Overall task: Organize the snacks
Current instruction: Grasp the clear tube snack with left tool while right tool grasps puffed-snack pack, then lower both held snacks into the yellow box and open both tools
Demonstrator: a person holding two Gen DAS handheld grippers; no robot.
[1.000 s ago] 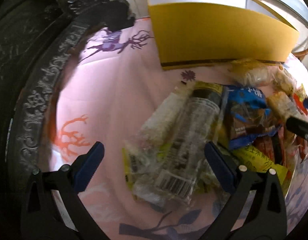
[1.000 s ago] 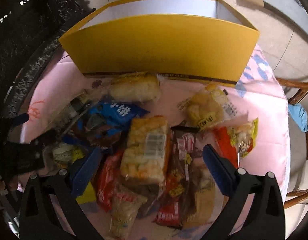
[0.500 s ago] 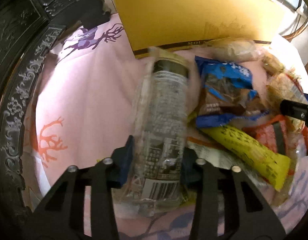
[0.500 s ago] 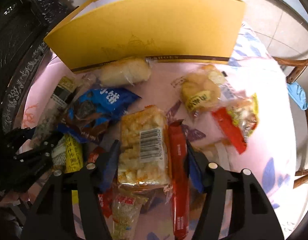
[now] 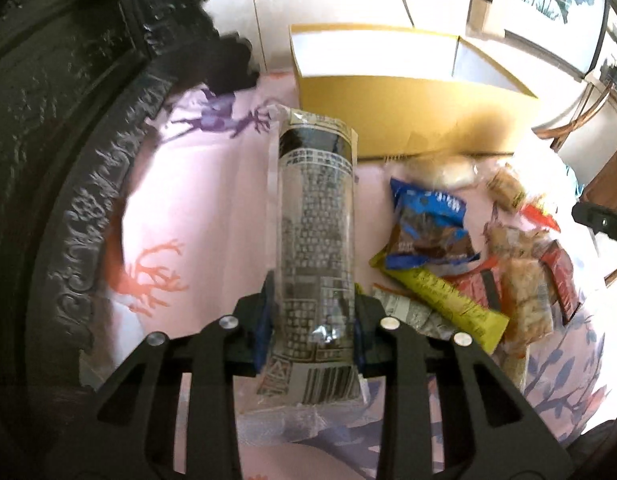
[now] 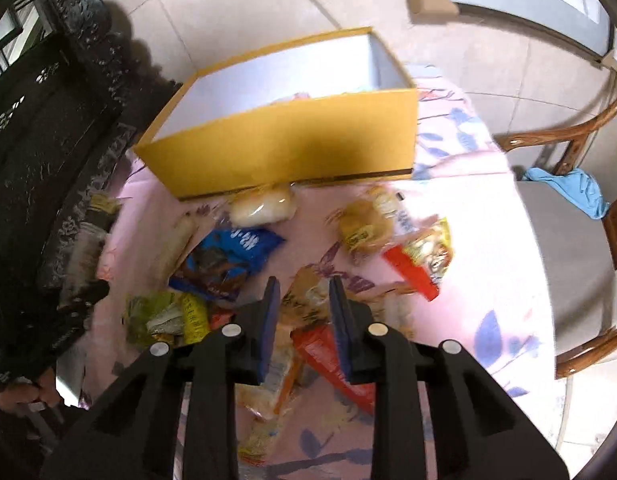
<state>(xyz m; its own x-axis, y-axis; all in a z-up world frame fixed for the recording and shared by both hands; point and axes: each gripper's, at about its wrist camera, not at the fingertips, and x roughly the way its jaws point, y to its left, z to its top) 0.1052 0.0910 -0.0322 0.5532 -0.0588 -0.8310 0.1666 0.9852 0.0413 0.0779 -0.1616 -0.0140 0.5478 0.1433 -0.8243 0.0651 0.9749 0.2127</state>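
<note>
My left gripper (image 5: 312, 328) is shut on a long clear printed snack pack (image 5: 314, 248) and holds it lifted above the pink tablecloth, pointing toward the open yellow box (image 5: 412, 120). My right gripper (image 6: 302, 312) is shut on a yellow puffed-snack pack (image 6: 308, 300) and holds it above the snack pile. The yellow box (image 6: 292, 140) stands at the far side of the table and some packs show inside it. Loose snacks lie between: a blue bag (image 6: 228, 252), a pale bun pack (image 6: 262, 210), a red and yellow pack (image 6: 422, 260).
A dark carved furniture edge (image 5: 88, 200) borders the table on the left. A wooden chair (image 6: 568, 240) with a blue cloth (image 6: 576, 190) stands at the right. The round table's pink cloth (image 6: 488, 280) falls off at the right edge. More packs (image 5: 448, 296) lie right of my left gripper.
Both grippers closed on their packs and lifted them off the table. The views have risen and tilted toward the yellow box, whose inside now shows.
</note>
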